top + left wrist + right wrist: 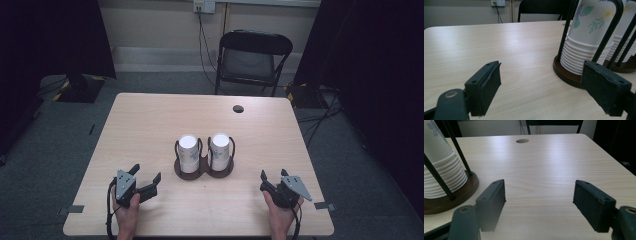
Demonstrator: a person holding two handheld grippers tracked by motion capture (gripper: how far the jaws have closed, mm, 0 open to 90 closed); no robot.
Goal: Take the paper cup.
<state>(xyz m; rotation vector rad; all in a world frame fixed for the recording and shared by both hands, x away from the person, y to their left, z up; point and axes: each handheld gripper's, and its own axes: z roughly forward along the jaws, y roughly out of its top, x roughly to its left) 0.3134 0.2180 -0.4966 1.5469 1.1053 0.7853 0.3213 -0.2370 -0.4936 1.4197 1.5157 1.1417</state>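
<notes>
Both black two-jaw tongs rest low near the table's front edge, the left gripper (pixel 145 181) and right gripper (pixel 272 181) each with jaws spread wide and empty. Between them, mid-table, two stacks of flower-printed white paper cups (pixel 189 150) stand upside down in a dark wire-posted holder (pixel 203 171). Light, thin-walled and crushable, they likely want a gentle pinch across the top cup's sidewall.

Two paper cup stacks (pixel 189 153) (pixel 220 150) side by side in a double holder (pixel 203 171), mid surface (pixel 150 120). My left tool (pixel 148 176) front-left of it, right tool (pixel 272 179) front-right. Folding chair (pixel 252 60) behind the surface.
</notes>
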